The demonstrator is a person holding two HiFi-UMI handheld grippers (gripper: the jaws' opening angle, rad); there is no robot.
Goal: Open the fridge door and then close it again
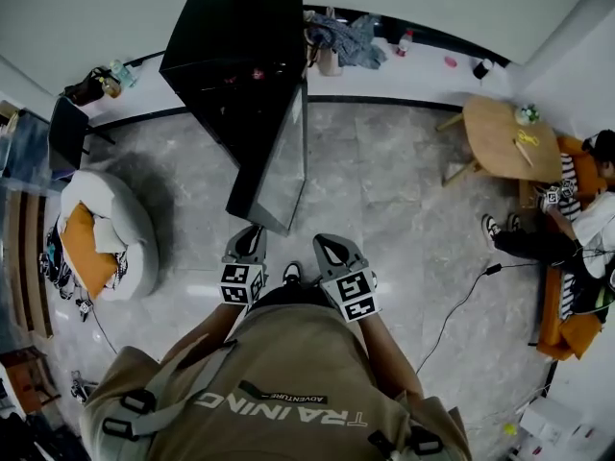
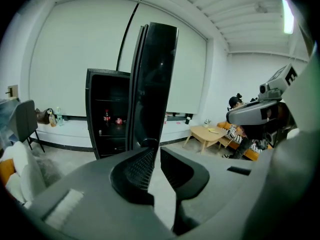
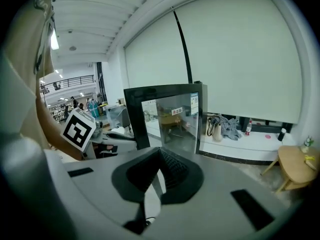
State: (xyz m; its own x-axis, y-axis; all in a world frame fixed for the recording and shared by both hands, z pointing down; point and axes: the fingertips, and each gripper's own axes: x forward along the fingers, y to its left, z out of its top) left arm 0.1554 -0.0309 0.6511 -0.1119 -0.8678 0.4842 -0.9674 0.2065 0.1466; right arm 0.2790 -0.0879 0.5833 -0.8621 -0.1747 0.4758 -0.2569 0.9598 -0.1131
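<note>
The black fridge (image 1: 231,56) stands by the wall with its glass door (image 1: 283,161) swung wide toward me. My left gripper (image 1: 252,236) is at the door's near free edge. In the left gripper view the door (image 2: 155,84) rises edge-on just past the left gripper (image 2: 152,151), whose jaws stand a narrow slit apart with nothing seen between them. I cannot tell whether it touches the door. My right gripper (image 1: 327,246) hangs beside it, apart from the door, with its fingertips together. The right gripper view looks at the door's glass (image 3: 170,116) over the right gripper (image 3: 160,154).
A white round chair with an orange cushion (image 1: 101,233) stands at the left. A round wooden table (image 1: 504,137) and a person seated on an orange sofa (image 1: 577,229) are at the right. A cable (image 1: 461,305) crosses the floor. Bottles (image 2: 106,118) stand inside the fridge.
</note>
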